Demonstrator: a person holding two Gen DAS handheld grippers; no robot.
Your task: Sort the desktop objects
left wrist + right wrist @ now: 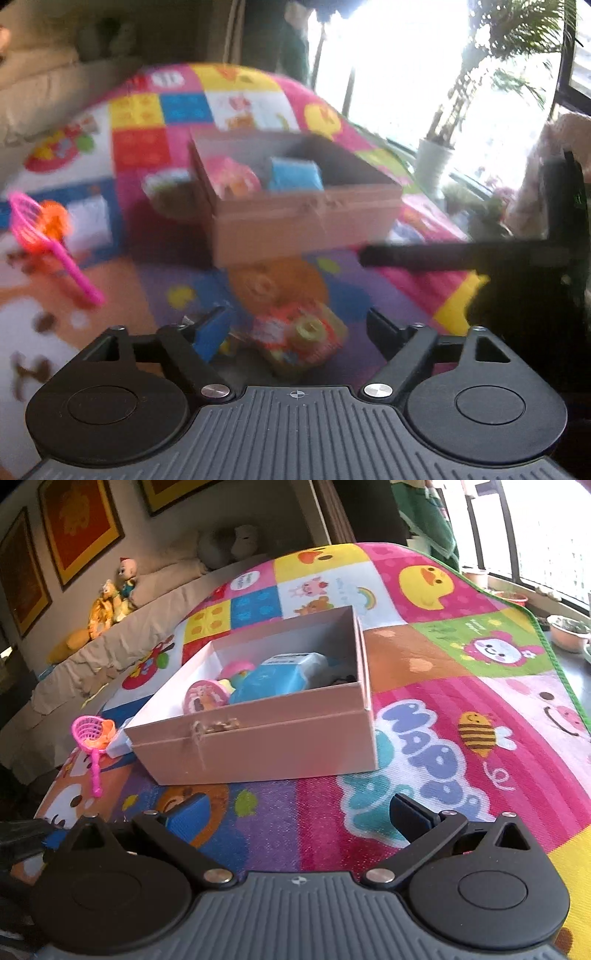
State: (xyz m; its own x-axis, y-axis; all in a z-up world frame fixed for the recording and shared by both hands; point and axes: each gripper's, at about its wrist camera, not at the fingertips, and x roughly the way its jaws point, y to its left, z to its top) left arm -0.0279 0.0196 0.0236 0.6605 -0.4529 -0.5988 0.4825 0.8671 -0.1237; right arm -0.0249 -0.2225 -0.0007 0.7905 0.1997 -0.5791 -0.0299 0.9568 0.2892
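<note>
While my left gripper point(295, 325) hangs spread over the snack packet point(303, 341) at lower centre and my right gripper point(299, 812) gapes empty, a crooked pinch could drop it short of the box point(258, 734).

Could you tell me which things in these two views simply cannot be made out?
- Left wrist view: the orange-red packet between the open left gripper fingers is motion-blurred; its print is unreadable, and contact cannot be judged.
- Right wrist view: the box front wall hides the lower parts of the blue pack and pink round toy.
- Right gripper: open, empty.
</note>
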